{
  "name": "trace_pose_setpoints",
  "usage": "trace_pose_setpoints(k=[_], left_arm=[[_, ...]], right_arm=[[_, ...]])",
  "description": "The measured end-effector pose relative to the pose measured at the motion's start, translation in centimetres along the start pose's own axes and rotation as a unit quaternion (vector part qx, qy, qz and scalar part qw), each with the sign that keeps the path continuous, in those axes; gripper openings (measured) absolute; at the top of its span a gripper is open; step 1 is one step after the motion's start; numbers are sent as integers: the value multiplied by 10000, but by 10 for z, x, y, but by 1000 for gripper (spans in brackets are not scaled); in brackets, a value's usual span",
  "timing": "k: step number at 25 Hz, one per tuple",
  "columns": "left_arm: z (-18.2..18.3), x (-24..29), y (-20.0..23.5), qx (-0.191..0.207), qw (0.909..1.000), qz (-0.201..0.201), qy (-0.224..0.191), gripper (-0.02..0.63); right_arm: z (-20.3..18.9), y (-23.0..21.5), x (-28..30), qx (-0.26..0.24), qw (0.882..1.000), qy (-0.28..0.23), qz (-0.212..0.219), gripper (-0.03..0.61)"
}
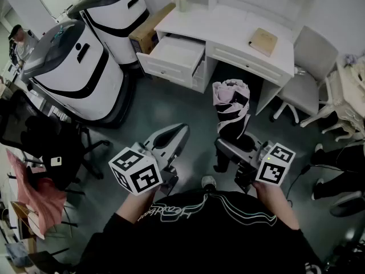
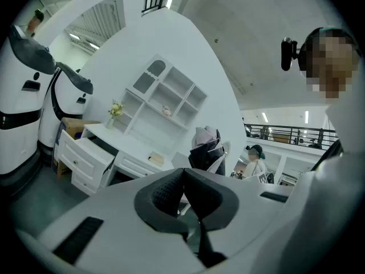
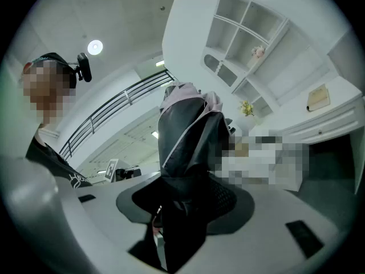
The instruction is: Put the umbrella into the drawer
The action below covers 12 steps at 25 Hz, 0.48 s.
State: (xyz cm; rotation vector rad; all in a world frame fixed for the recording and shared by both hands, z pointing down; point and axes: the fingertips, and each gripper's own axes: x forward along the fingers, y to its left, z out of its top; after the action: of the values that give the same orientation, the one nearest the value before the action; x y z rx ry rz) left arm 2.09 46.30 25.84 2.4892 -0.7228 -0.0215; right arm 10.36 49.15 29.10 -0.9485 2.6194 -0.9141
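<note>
A folded black umbrella with pink and white trim point(image 1: 231, 110) stands upright in my right gripper point(image 1: 229, 148), whose jaws are shut on its lower end. In the right gripper view the umbrella point(image 3: 185, 130) rises straight out of the right gripper point(image 3: 185, 190). The white desk point(image 1: 239, 21) has its left drawer point(image 1: 174, 56) pulled open, its inside bare and white. The drawer lies ahead and left of the umbrella. My left gripper point(image 1: 181, 131) hangs beside the umbrella, shut with nothing in it. In the left gripper view, the left gripper's point(image 2: 183, 178) pads meet, and the drawer point(image 2: 85, 156) and umbrella point(image 2: 206, 150) lie beyond.
Two large white-and-black machines point(image 1: 74, 67) stand left of the drawer, with a cardboard box point(image 1: 151, 27) behind them. A black office chair point(image 1: 51, 147) is at the left and a white chair point(image 1: 308, 61) at the right. A tan book point(image 1: 263, 40) lies on the desk.
</note>
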Motion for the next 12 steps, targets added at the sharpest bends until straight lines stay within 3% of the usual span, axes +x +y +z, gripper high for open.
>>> trace_pose_setpoints(k=[12], left_arm=[[4,15,-5,211,9997,-36,-113,20]], right_arm=[[12,-7,-2,-181,9997,-7,160,224]])
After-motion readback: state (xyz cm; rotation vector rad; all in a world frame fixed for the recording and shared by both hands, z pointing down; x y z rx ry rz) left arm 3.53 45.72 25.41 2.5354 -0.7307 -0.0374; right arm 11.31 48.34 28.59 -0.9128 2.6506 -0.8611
